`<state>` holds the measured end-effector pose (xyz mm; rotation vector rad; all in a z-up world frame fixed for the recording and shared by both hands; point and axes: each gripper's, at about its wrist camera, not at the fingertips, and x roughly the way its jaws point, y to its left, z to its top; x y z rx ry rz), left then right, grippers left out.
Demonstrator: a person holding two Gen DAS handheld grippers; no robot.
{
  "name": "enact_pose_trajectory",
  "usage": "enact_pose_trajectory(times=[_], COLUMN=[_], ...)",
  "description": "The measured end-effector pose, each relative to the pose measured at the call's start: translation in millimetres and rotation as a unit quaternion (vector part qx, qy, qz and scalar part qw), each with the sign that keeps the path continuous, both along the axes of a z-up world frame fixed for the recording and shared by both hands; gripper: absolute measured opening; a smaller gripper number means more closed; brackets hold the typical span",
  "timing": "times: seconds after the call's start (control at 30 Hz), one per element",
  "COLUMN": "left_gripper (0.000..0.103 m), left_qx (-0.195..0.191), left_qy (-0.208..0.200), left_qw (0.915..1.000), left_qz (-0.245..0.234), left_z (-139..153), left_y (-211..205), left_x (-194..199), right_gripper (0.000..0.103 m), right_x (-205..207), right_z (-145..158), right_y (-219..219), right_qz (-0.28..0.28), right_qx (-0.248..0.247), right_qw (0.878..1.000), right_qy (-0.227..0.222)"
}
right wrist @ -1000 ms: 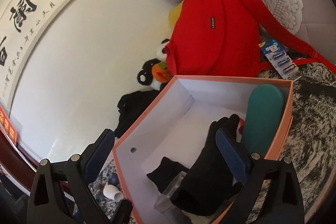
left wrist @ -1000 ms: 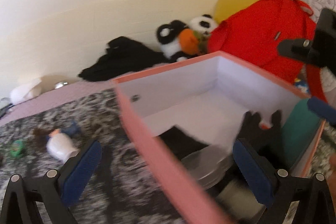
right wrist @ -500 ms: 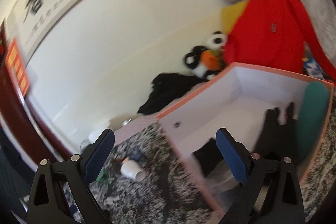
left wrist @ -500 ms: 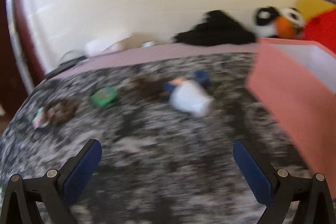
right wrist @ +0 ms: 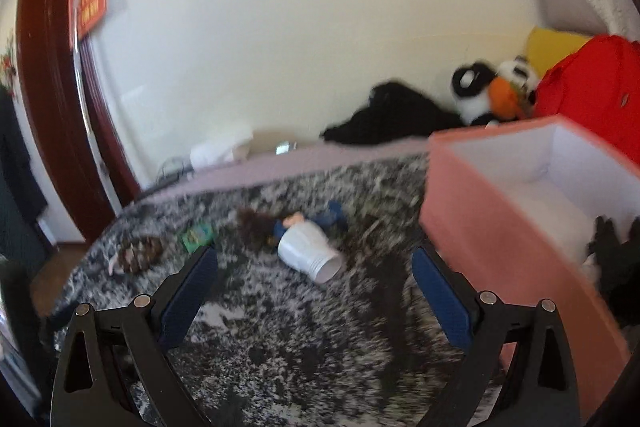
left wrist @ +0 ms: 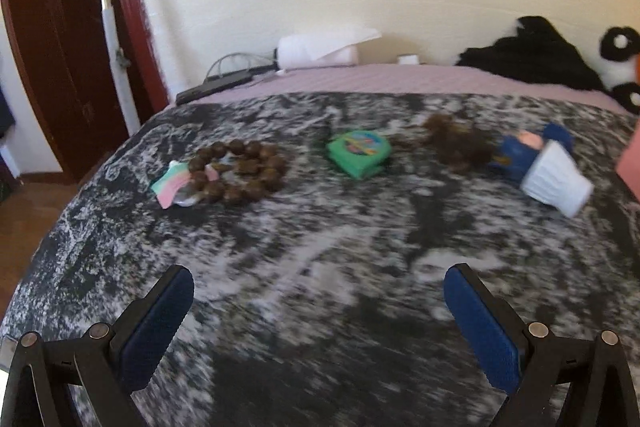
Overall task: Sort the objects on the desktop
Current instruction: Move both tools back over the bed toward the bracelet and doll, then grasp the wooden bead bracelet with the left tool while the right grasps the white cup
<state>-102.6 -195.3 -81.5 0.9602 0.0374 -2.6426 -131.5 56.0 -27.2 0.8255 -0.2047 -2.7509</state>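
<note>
Both views have swung away from the box toward the loose things since a second ago: then my left tool looked down into it, now only a sliver of its pink wall shows at the right edge of that view.

Left of the box, on the mottled black-and-white cover, lie the things I take to be waiting for sorting. Nearest the box is a doll on its side, white skirt toward me, with its brown hair spread away from the box. Further from the box sits a green packet, and furthest a ring of brown beads touching a pink-and-green wrapper. Inside the box, black gloves show at its near end.

Each tool, left and right, has its fingers spread wide with nothing between them.

I judge I am between placements, turning to fetch another piece. The doll is closest to the right tool and the packet sits ahead of the left one. Whichever I choose, the tool must come down over it, straddle it squarely, then close; the blur tells me to settle first.
</note>
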Motion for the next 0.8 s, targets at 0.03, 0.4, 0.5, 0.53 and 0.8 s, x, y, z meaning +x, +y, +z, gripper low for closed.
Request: enact_pose_trajectory(times=[0.03, 0.4, 0.5, 0.53, 0.8], left_gripper=[0.103, 0.103, 0.103, 0.103, 0.103], left_qx=[0.008, 0.115, 0.128, 0.131, 0.056], left_qy=[0.000, 0.002, 0.004, -0.003, -0.079], left_qw=[1.0000, 0.9918, 0.9901, 0.9896, 0.9897], left_qz=[0.005, 0.056, 0.059, 0.060, 0.105], left_z=[-2, -13, -12, -13, -58], left_y=[-11, -97, -110, -112, -122], left_x=[-4, -70, -96, -106, -162], right_gripper=[0.100, 0.100, 0.098, 0.097, 0.072], right_x=[-7, -101, -114, -118, -126], right_z=[-6, -76, -97, -104, -116], right_y=[-3, -53, -63, -64, -46], right_qz=[0.002, 0.040, 0.057, 0.062, 0.055], right_qx=[-0.002, 0.008, 0.025, 0.027, -0.022], right_qw=[1.000, 0.995, 0.992, 0.991, 0.988], right_qy=[-0.009, -0.092, -0.108, -0.119, -0.144])
